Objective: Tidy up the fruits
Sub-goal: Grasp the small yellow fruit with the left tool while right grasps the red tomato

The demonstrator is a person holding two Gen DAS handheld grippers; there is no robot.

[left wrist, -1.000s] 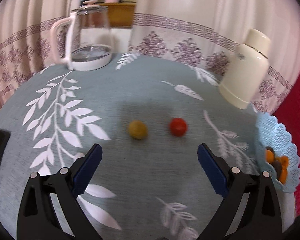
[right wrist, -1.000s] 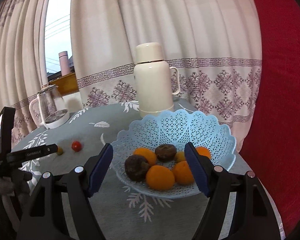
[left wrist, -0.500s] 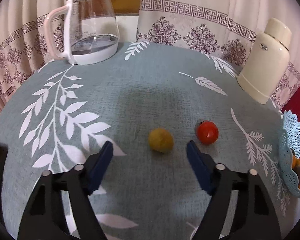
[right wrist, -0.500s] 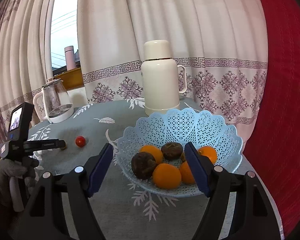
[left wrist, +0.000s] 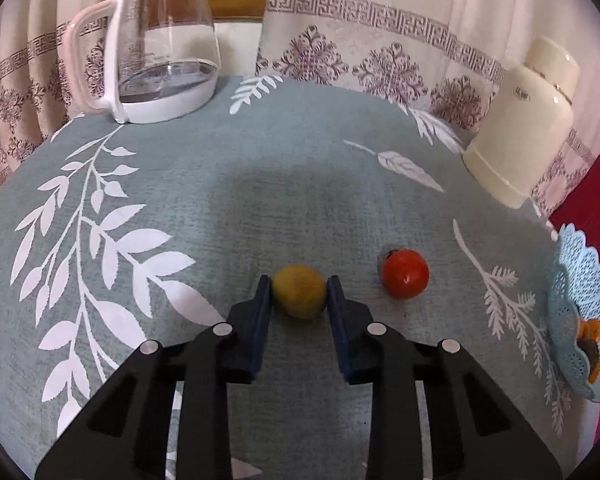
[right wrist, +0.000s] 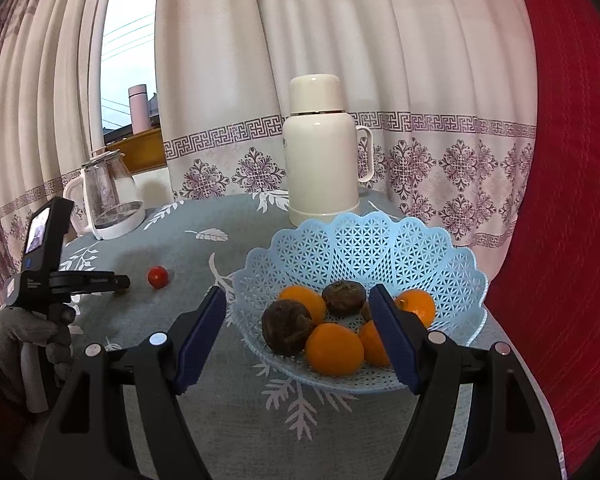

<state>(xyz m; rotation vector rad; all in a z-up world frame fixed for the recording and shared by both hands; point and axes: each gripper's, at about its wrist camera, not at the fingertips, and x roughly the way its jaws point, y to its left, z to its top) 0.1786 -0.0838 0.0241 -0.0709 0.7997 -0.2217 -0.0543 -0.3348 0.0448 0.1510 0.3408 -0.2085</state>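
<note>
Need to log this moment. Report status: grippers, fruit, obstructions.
Left gripper shut on yellow-green fruit, on the tablecloth. Right gripper open, empty, before blue basket. Red fruit loose beside. Nothing blocking.

bare cloth (left wrist: 292,208) ahead; tomato (left wrist: 405,274) close right of left tool (left wrist: 299,292)

Two loose fruits: one yellow-green fruit (left wrist: 299,291), one red tomato (left wrist: 405,273). One blue basket (right wrist: 380,240) holding four oranges (right wrist: 334,348) and two dark brown fruits (right wrist: 287,327). One glass kettle (left wrist: 160,44), one cream thermos (right wrist: 320,152)
</note>
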